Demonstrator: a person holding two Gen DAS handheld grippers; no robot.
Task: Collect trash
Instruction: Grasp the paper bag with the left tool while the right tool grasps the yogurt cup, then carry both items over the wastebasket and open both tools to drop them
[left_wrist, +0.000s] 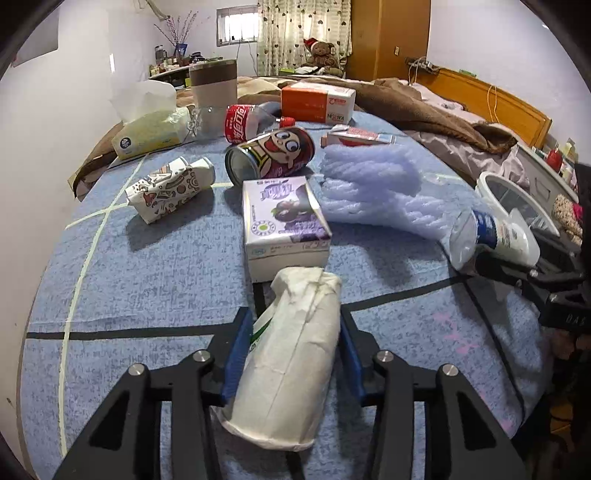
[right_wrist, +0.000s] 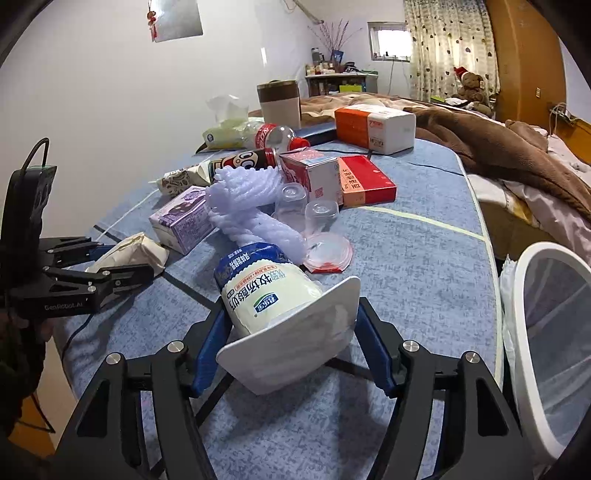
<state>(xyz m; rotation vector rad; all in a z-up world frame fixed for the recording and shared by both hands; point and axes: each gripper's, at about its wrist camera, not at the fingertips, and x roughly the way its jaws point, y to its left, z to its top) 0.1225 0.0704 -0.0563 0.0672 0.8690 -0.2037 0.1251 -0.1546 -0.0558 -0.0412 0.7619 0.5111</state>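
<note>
Step in hand: both grippers were taking up trash from the blue worktop (left_wrist: 155, 280).
Left gripper (left_wrist: 293, 347): clamped on a white tissue pack (left_wrist: 291, 365).
Right gripper (right_wrist: 291, 332): yogurt cup (right_wrist: 275, 299) between its pads; grip uncertain.
Next move: likely carrying both to the bin (right_wrist: 532, 258), at 3 o'clock.

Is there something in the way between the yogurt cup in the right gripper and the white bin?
Nothing visible blocks it. The yogurt cup sits between the right gripper fingers, and only bare blue mat lies between it and the white bin at the table's right edge.
</note>
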